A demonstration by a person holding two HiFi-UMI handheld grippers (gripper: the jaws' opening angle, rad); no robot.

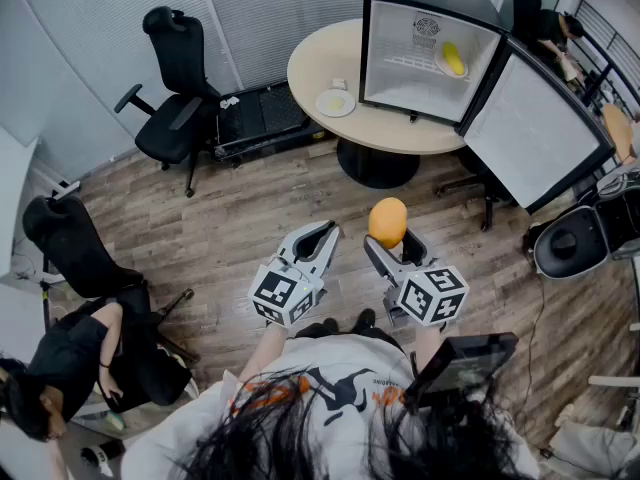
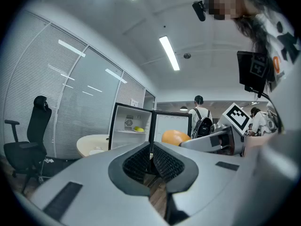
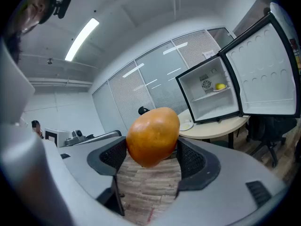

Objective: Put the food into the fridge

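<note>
1. Fridge (image 1: 410,38): door wide open, stands on a round worktop (image 1: 310,63).
2. Left gripper (image 1: 322,236): jaws together, nothing between.
3. Right gripper (image 1: 392,244): clamped on the fruit (image 1: 388,222), above the floor, well apart from the fridge.
4. Fruit: smooth, orange, egg-shaped.
</note>
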